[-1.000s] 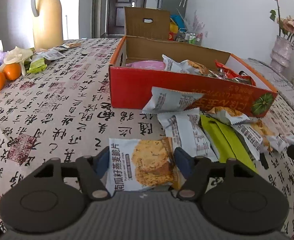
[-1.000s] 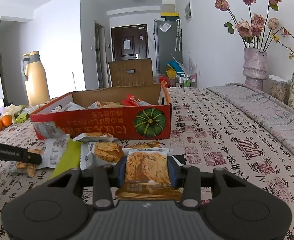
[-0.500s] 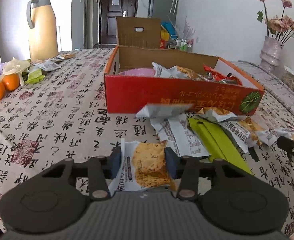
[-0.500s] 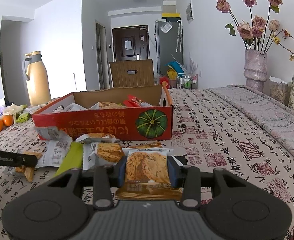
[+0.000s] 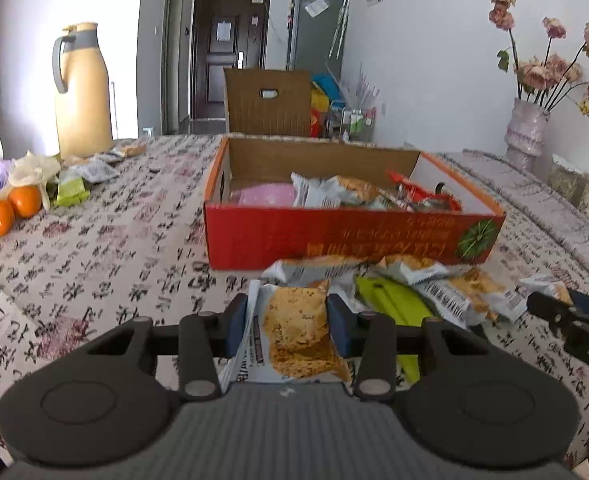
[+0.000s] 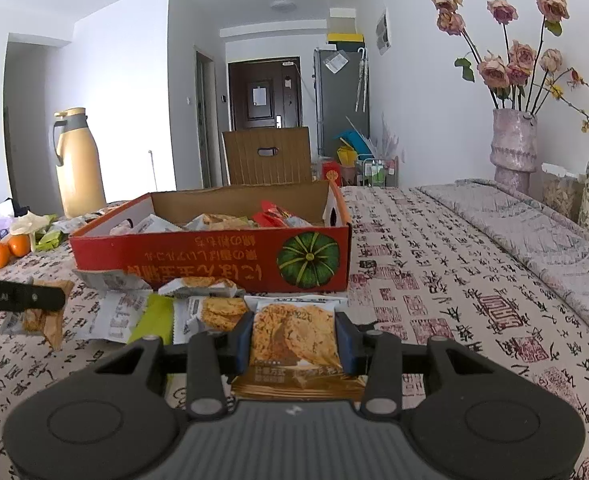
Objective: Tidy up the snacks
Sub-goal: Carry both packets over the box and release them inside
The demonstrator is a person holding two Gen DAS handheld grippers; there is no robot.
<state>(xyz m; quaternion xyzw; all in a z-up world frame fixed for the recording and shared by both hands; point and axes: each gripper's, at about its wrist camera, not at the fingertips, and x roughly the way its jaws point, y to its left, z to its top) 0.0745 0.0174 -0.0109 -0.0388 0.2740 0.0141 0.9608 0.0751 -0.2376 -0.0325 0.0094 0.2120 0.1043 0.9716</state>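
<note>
My left claw [image 5: 287,326] has lifted off the tabletop [image 5: 94,248], still closing on a cracker packet [image 5: 290,336], ready for the red box [image 5: 350,236].

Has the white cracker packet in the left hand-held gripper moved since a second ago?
Yes. The white cracker packet has lifted off the patterned tablecloth, its top now nearer the red cardboard box.

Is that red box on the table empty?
No, the red box already holds several snack packets, seen over its open top.

Calligraphy-print tablecloth [image 5: 106,248] bears red box [image 5: 334,236], loose snack packets [image 5: 426,280] — oranges [image 5: 10,208], thermos [image 5: 80,92].
</note>
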